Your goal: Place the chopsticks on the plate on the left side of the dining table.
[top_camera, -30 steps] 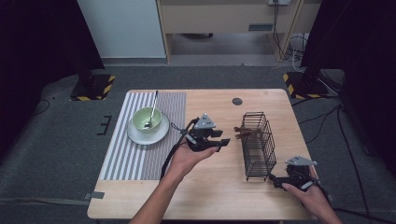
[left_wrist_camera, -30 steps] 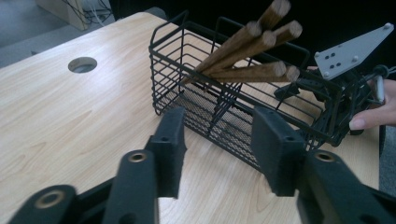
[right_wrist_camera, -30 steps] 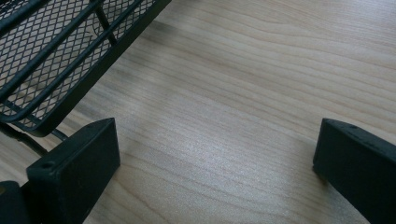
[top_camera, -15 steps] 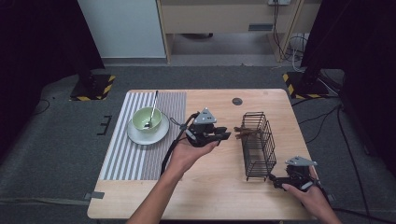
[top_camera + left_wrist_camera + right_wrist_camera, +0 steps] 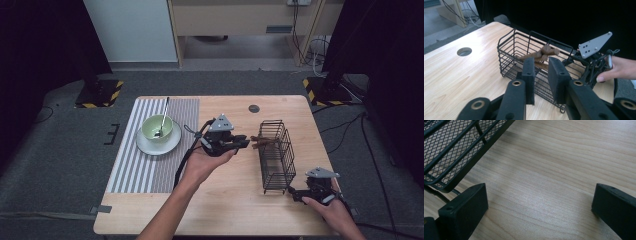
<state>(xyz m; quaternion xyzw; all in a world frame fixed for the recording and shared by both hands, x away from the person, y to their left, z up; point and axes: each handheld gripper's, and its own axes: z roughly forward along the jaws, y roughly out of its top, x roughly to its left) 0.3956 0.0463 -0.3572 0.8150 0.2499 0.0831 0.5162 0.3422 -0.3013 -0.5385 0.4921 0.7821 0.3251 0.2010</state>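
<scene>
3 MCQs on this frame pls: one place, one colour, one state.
1. Where are the brown wooden sticks?
A. in the black wire basket
B. on the floor
C. flat on the tabletop

2. What colour is the small round bowl on the white plate?
A. red
B. pale green
C. black

3. How is the right claw?
A. shut on the basket
B. shut on a stick
C. open, nothing between its jaws

Key: 1 A, the sticks lie inside the wire walls; 2 B, the high view shows green; 3 C, bare wood shows between wide-apart jaws.
</scene>
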